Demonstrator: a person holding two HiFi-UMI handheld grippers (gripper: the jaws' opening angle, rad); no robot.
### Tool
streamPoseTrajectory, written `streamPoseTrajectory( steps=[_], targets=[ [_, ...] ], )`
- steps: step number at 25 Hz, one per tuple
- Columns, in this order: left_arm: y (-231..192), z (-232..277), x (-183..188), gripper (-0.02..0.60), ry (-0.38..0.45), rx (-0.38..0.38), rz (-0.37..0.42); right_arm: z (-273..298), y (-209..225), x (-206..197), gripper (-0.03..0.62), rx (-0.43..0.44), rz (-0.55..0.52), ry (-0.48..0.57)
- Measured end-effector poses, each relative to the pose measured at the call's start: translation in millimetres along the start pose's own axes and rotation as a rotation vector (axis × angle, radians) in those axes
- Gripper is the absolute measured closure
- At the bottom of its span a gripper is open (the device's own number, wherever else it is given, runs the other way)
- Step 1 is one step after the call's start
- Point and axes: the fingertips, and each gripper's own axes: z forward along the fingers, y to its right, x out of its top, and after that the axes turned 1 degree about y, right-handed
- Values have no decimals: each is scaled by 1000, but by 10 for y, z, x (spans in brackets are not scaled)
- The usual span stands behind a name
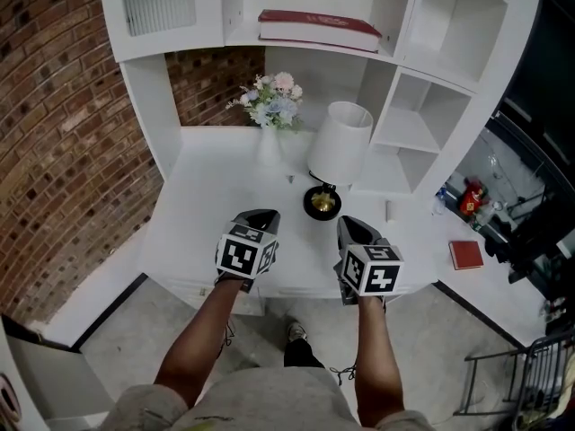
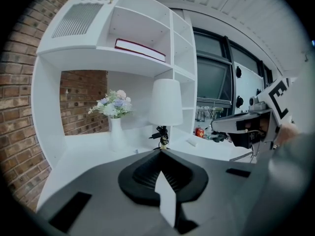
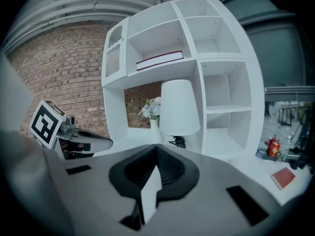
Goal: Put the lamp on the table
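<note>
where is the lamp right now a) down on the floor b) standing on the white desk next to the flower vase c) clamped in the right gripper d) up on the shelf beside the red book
b: the lamp stands upright on the white desk, just beside the flower vase.

Lamp point(image 1: 340, 142): white shade, black-gold base. Tabletop point(image 1: 216, 206), shelves point(image 1: 409, 131) white. Book point(image 1: 319, 27) dark red. Flowers point(image 1: 272, 101) pink, pale blue. Wall point(image 1: 54, 106) red-brown brick. My left claw point(image 1: 259, 215), right claw point(image 1: 353, 225): black-white square markers.
</note>
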Motion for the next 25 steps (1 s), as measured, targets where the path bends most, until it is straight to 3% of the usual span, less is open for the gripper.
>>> streamPoseTrajectory(
  steps=[25],
  targets=[
    [12, -14, 3, 583, 9, 8, -7, -94, 16, 65, 591, -3, -11, 26]
  ],
)
